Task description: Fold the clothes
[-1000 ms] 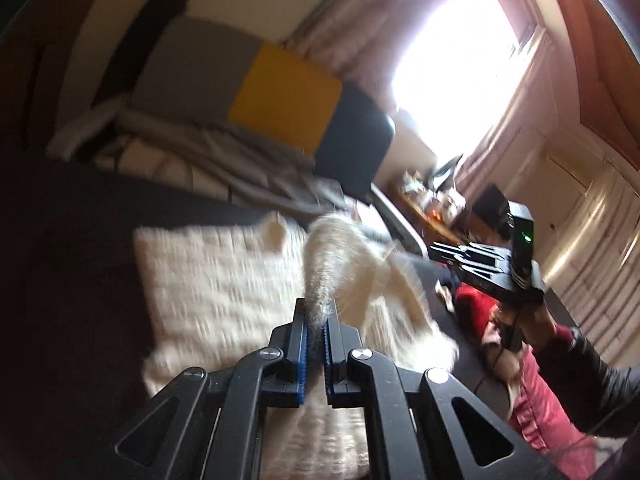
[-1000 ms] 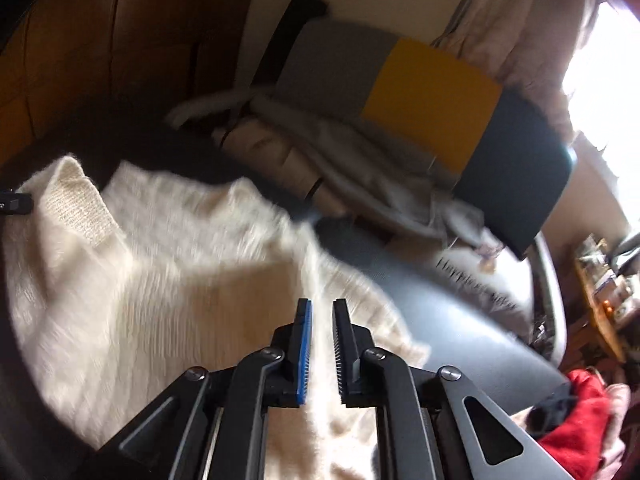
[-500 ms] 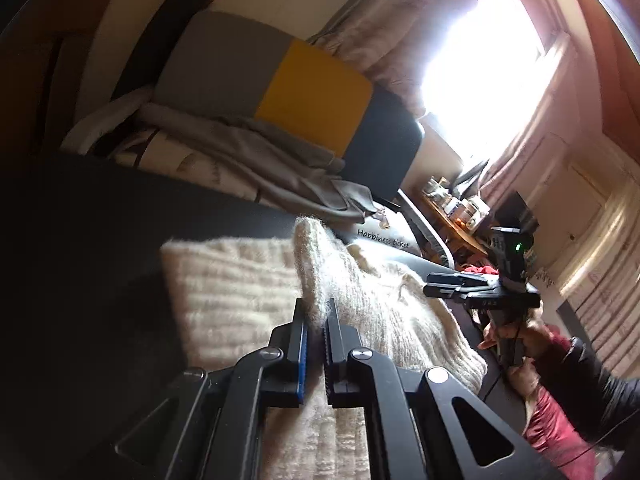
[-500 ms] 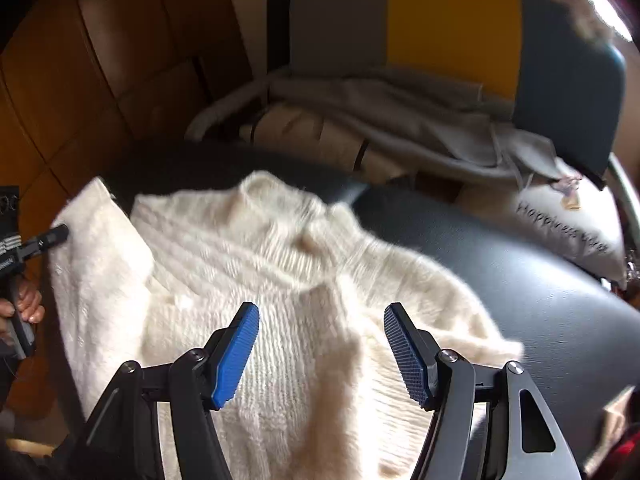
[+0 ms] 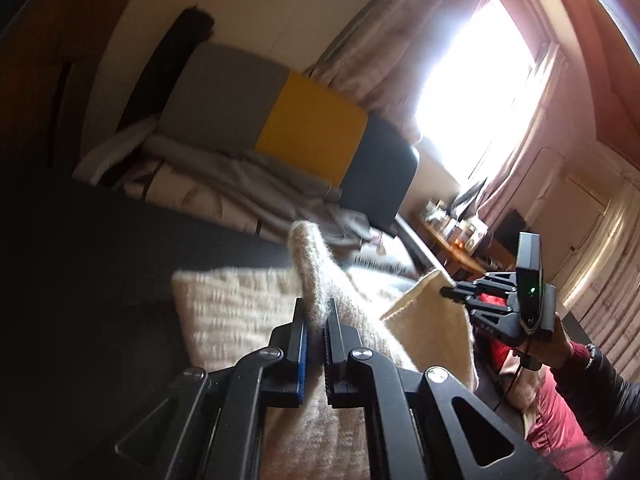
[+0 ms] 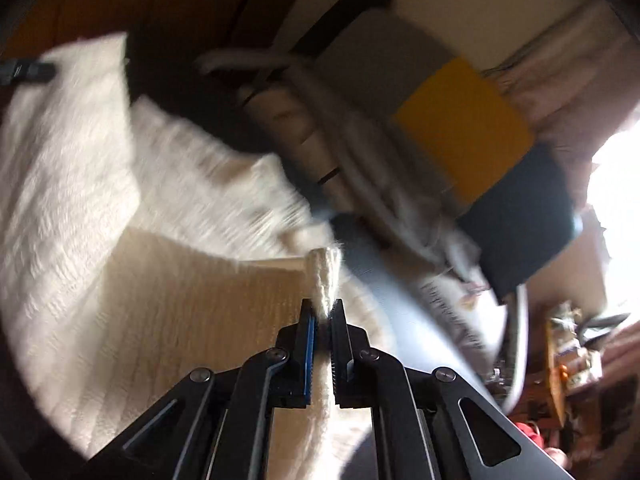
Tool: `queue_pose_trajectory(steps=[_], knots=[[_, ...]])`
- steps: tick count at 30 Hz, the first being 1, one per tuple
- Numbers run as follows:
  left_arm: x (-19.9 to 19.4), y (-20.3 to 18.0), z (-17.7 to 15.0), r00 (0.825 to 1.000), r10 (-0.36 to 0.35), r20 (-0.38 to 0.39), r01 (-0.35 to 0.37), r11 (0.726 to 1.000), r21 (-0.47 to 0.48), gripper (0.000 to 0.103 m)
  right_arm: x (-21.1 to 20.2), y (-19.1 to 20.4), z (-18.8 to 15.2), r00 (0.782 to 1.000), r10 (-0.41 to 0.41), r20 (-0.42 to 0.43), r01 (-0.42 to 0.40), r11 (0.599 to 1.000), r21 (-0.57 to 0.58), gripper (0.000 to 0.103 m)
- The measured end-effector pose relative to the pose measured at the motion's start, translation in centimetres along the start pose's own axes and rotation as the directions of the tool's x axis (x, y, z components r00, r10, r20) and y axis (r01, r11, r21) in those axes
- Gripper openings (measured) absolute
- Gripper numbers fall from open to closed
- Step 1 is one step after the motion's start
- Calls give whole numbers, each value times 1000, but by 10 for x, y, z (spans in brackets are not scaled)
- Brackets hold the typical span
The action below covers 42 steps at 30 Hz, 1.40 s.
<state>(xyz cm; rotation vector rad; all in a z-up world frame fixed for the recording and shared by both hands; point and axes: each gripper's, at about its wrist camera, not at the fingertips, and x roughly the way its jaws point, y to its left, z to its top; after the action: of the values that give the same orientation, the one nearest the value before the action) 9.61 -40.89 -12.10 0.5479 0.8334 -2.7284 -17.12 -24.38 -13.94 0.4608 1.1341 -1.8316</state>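
A cream knit sweater (image 5: 236, 312) lies spread across a dark bench (image 5: 100, 248), both grippers pinching folds of it. The left gripper (image 5: 314, 320) has its fingers clamped on a raised ridge of knit; the right gripper (image 6: 323, 312) grips a lifted edge. Behind, a grey, yellow and navy cushion (image 5: 312, 136) rests above crumpled bedding (image 5: 240, 188), with a sunlit curtained window (image 5: 476, 92) beyond.
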Motion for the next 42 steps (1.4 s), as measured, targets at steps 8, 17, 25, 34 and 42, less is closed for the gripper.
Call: queue_pose_trajectory(steps=[8,17,25,34,42], knots=[[43,18,36,994,110,27,-110,994,-3,5,16,-75,-1,994,-107,-3,104,960,260,7],[136,76,-24,942,232,-243,-253,966,-59,5,121,-66,-72,989,97,-108,-25,847,530,8],[65,46,-79,932,247,-266,-256,967,-2,5,61,-28,-123,986,131,-107,-54,843,536,10],[4,15,-92,876,410,-255,-406,911,71,20,-37,-26,-212,914,385,124,-342,571,747,34],[14,-106,-102,951,199,-239,-162,973,166,27,-144,-16,-321,669,530,522,-685,165,710,89]])
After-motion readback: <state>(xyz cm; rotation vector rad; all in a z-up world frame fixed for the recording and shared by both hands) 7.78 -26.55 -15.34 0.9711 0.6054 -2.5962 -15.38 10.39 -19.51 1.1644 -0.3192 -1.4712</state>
